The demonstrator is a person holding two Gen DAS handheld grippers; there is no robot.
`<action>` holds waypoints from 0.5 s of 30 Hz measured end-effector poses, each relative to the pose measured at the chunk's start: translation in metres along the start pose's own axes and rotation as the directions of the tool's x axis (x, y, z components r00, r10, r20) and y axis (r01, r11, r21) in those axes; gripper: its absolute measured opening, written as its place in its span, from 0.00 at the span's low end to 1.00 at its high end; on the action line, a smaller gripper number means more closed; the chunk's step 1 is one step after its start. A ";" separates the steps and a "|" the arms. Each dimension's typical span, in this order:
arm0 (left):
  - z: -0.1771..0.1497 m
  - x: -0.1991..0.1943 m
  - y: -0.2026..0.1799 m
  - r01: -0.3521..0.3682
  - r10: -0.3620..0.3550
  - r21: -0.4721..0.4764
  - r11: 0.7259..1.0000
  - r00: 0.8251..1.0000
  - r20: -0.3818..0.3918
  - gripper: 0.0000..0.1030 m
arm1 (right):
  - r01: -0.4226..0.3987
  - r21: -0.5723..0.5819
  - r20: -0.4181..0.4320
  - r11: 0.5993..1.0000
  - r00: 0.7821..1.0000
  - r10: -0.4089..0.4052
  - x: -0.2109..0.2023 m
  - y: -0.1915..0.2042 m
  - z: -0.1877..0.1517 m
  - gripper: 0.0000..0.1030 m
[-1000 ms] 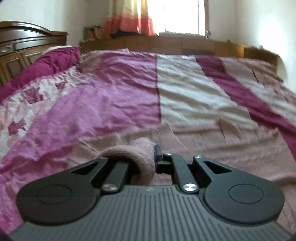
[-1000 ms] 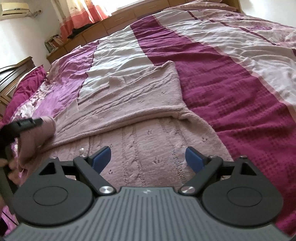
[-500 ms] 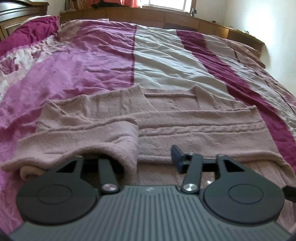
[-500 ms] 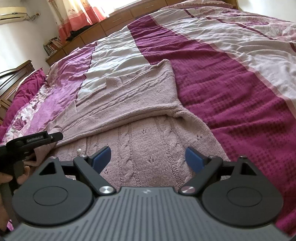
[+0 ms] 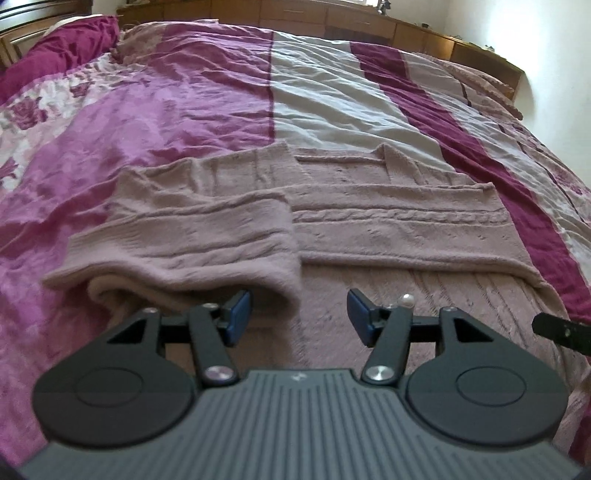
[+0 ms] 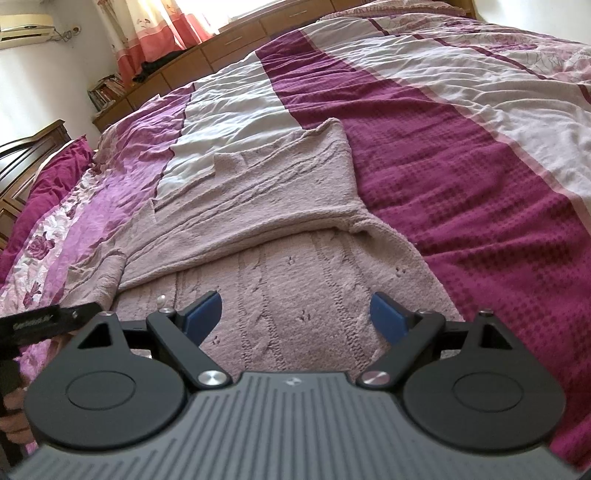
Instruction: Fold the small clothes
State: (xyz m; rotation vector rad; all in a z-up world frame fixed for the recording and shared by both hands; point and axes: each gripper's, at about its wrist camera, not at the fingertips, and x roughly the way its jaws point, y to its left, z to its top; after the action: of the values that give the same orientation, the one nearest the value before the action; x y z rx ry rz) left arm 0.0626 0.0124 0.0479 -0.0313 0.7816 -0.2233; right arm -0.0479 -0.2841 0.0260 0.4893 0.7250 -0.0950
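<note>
A dusty-pink cable-knit sweater (image 5: pixel 388 229) lies flat on the bed, also in the right wrist view (image 6: pixel 280 206). Its left sleeve (image 5: pixel 192 243) is folded over onto the body, the cuff end just beyond my left fingers. My left gripper (image 5: pixel 299 310) hovers low over the knit; its jaws are opening and nothing is between the blue pads. My right gripper (image 6: pixel 295 308) stands open wide over the sweater's lower part, with only flat knit under it. A small pearl button (image 5: pixel 407 301) shows near the left gripper's right finger.
The bedspread (image 5: pixel 332 92) has purple, white and maroon stripes and spreads far beyond the sweater. A maroon pillow (image 5: pixel 55 55) lies at the far left. Wooden cabinets (image 5: pixel 369 22) line the far side. A person's hand (image 6: pixel 14 406) shows at the lower left of the right wrist view.
The left gripper was shut on the sleeve end, then let it go and opened; the sleeve now lies folded over the body. The left view tipped downward. The right gripper stayed still.
</note>
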 end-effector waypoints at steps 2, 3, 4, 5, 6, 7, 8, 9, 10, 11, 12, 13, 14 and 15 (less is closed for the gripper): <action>-0.002 -0.006 0.007 -0.005 0.005 -0.019 1.000 1.000 -0.003 0.57 | -0.002 -0.003 -0.001 1.000 1.000 0.002 -0.001 0.003 -0.002 0.89; -0.003 -0.009 0.011 -0.010 0.010 -0.031 0.999 1.000 -0.004 0.57 | -0.002 -0.006 -0.001 1.000 1.000 0.002 -0.001 0.005 -0.002 0.89; -0.004 -0.011 0.015 -0.016 0.016 -0.040 0.999 1.000 -0.005 0.57 | -0.003 -0.008 -0.002 1.000 1.000 0.003 -0.001 0.006 -0.003 0.89; -0.005 -0.014 0.018 -0.022 0.022 -0.046 0.999 1.000 -0.006 0.57 | -0.004 -0.012 -0.003 1.000 1.000 0.004 -0.001 0.008 -0.003 0.89; -0.005 -0.017 0.022 -0.031 0.031 -0.053 0.998 1.000 -0.005 0.57 | -0.005 -0.014 -0.003 1.000 1.000 0.005 -0.001 0.009 -0.003 0.89; -0.006 -0.019 0.026 -0.038 0.038 -0.058 0.998 0.999 -0.005 0.57 | -0.007 -0.016 -0.004 1.000 1.000 0.007 -0.001 0.011 -0.003 0.89; -0.007 -0.021 0.029 -0.046 0.046 -0.063 0.997 0.999 -0.006 0.57 | -0.010 -0.018 -0.005 1.000 1.000 0.010 0.000 0.012 -0.003 0.89; -0.008 -0.024 0.034 -0.056 0.055 -0.069 0.996 0.998 -0.007 0.57 | -0.013 -0.021 -0.005 1.000 1.000 0.013 0.000 0.013 -0.003 0.89; -0.009 -0.026 0.038 -0.064 0.064 -0.074 0.995 0.998 -0.007 0.57 | -0.015 -0.024 -0.006 1.000 1.000 0.015 0.000 0.014 -0.003 0.89; -0.010 -0.028 0.042 -0.076 0.076 -0.079 0.994 0.997 -0.007 0.57 | -0.017 -0.026 -0.009 1.000 1.000 0.017 0.000 0.016 -0.003 0.89; -0.011 -0.030 0.045 -0.090 0.090 -0.083 0.992 0.996 -0.006 0.57 | -0.020 -0.028 -0.011 0.999 1.000 0.020 0.001 0.017 -0.003 0.89; -0.012 -0.032 0.050 -0.103 0.103 -0.085 0.991 0.995 -0.004 0.57 | -0.023 -0.030 -0.014 0.999 1.000 0.023 0.001 0.019 -0.002 0.89; -0.013 -0.033 0.053 -0.115 0.115 -0.088 0.990 0.993 -0.004 0.57 | -0.027 -0.032 -0.018 0.999 0.999 0.027 0.002 0.021 -0.002 0.89; -0.014 -0.035 0.057 -0.124 0.125 -0.092 0.988 0.992 -0.003 0.57 | -0.031 -0.035 -0.023 0.999 0.999 0.030 0.004 0.023 -0.001 0.89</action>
State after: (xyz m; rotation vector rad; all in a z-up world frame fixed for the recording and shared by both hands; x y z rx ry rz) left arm 0.0393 0.0765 0.0557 -0.0698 0.7880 -0.0685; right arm -0.0401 -0.2632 0.0319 0.4681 0.7398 -0.0480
